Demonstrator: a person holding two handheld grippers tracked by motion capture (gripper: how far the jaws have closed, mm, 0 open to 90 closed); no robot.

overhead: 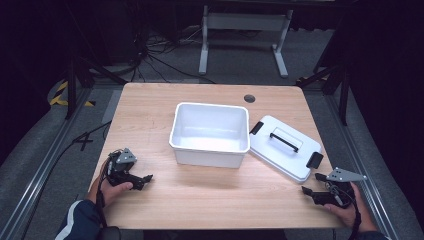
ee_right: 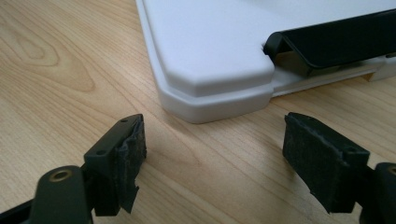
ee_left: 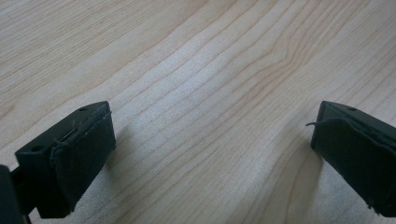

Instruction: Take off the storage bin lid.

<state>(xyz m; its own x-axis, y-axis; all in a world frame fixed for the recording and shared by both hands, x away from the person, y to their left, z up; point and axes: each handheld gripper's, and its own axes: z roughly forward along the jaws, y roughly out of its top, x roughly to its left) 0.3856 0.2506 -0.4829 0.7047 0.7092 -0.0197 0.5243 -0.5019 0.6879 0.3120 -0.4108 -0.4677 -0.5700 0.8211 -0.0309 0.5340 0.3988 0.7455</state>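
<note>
Open white bin waiting for its lid, both grippers resting at the near edge of the surface.

The wooden surface carries an empty white bin in the middle, and its white lid lies flat just to the right of it, black handle up and a black latch at each end. I'd judge this as the very start of putting the lid on: nothing is held yet. The right gripper sits just short of the lid's near corner, fingers wide apart; next it would need to move in and close on the lid's edge or handle. The left gripper rests over bare wood well left of the bin, fingers spread too. I can read no brand, label or writing anywhere.
</note>
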